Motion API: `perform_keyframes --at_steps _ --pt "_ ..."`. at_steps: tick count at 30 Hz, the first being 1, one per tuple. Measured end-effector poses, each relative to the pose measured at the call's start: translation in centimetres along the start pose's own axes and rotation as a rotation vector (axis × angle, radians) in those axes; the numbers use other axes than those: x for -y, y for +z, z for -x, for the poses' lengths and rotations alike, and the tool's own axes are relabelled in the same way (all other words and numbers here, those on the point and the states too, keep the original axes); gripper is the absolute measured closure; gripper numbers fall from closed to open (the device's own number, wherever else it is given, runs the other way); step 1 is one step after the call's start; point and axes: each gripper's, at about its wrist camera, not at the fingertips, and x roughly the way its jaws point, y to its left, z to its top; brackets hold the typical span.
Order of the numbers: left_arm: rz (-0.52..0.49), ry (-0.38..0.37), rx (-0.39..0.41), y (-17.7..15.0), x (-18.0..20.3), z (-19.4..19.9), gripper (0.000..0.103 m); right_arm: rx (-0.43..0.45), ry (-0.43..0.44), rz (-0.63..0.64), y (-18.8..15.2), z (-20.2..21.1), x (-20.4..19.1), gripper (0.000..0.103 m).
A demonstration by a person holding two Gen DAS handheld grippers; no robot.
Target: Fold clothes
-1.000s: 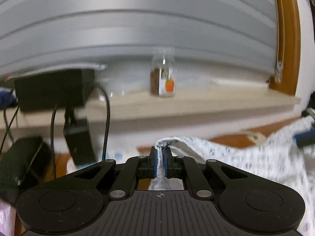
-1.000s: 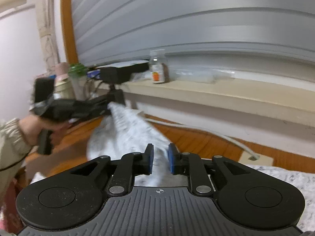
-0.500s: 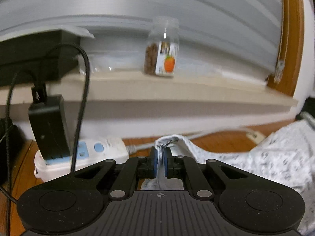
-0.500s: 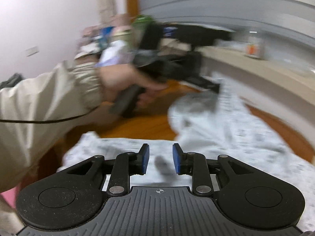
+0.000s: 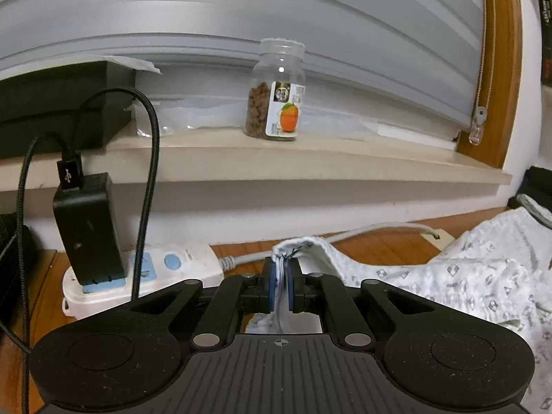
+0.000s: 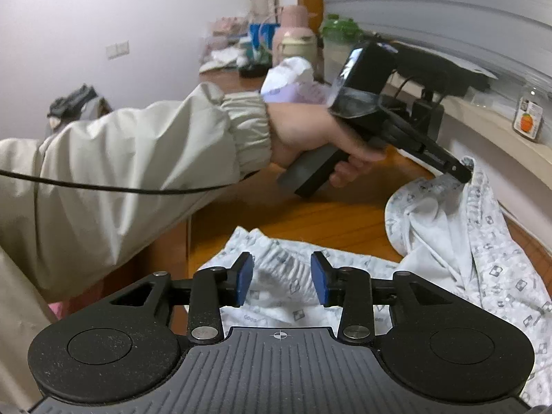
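1. Left tongs (image 5: 283,276): nipped tight on a bunched edge of the white patterned garment (image 5: 476,286); cloth pinched between the blue pads (image 5: 272,281), poking out above them at 12 o'clock.
2. From that pinch, garment trailing off toward 3 to 4 o'clock, spread over the wooden worktop (image 5: 379,248).
3. Right tongs (image 6: 281,277): jaws opening, part-way apart, nothing pressed between them; a gathered hem of the garment (image 6: 448,241) lying just beyond and below the gap.
4. Seen from the right wrist camera: garment running from 6 o'clock up to 2 o'clock, lifted into a peak where the left tongs (image 6: 462,172) grip it; left hand (image 6: 310,138) wrapped round the black handle, beige sleeve (image 6: 138,158) behind.
5. Beyond the left tongs at 10 o'clock: white power strip (image 5: 148,272) on the worktop, black charger (image 5: 88,231) plugged into it, black cable (image 5: 150,158) looping up.
6. On the window ledge (image 5: 276,162) at 12 o'clock: clear plastic jar (image 5: 276,89), upright, capped, orange fruit on the label, roughly half filled with brown pellets.
7. Left of the jar on the ledge: black box (image 5: 58,103).
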Motion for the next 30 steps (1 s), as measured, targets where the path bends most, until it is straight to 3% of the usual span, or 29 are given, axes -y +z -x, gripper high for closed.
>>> perform_keyframes --at_steps 13,15,16,19,30 --pt "-0.02 -0.037 0.001 0.2 0.6 -0.3 0.096 -0.181 -0.011 0.105 2.6 -4.2 -1.5 0.06" --pt "-0.025 -0.039 0.018 0.3 0.6 -0.2 0.096 -0.219 -0.004 0.122 2.9 -4.8 -1.8 0.069" --pt "-0.027 -0.04 0.027 0.3 0.7 -0.2 0.096 -0.233 0.002 0.132 3.0 -5.0 -2.1 0.085" --pt "-0.039 -0.035 0.068 0.8 0.6 0.2 0.096 -0.261 0.02 0.165 3.5 -5.3 -3.3 0.095" --pt "-0.121 0.006 0.191 4.1 0.4 2.5 0.096 -0.189 0.19 0.237 7.3 -3.3 -11.2 0.096"
